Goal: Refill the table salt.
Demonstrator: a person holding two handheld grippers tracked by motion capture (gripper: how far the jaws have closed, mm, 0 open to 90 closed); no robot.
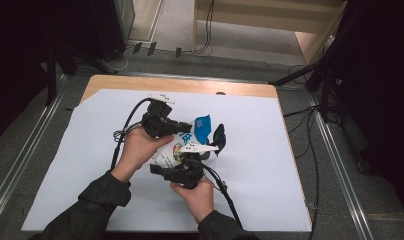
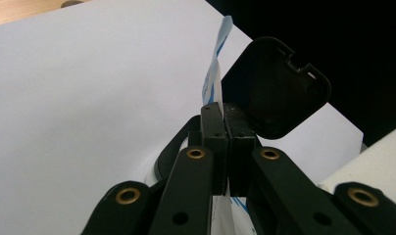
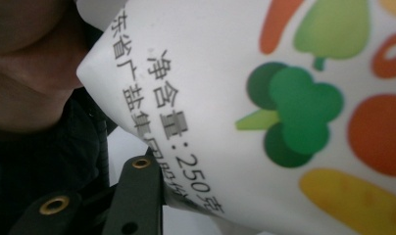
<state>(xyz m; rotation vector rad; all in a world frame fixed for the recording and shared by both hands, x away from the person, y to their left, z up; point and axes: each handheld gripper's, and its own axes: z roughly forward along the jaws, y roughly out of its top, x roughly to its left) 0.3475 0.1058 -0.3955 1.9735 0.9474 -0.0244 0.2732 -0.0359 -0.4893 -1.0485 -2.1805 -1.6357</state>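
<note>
Here a white bag (image 1: 182,145) printed with vegetables and blue marks is held up over the middle of the bench (image 1: 250,165), between both tools. The left tool (image 1: 182,127), at the bag's ten o'clock, has its jaws pressed together on a thin edge of the bag (image 2: 214,73), which rises between them. The right tool (image 1: 162,170) sits at the bag's six o'clock; in its own view one jaw lies against the bag's (image 3: 245,98) lower edge, but whether it is clamped or apart I cannot tell. A black clip-like flap (image 1: 219,136) stands at the bag's three o'clock, just beside it, and shows beyond the left tool's jaws (image 2: 277,88). White paper (image 1: 90,150) covers the bench.
</note>
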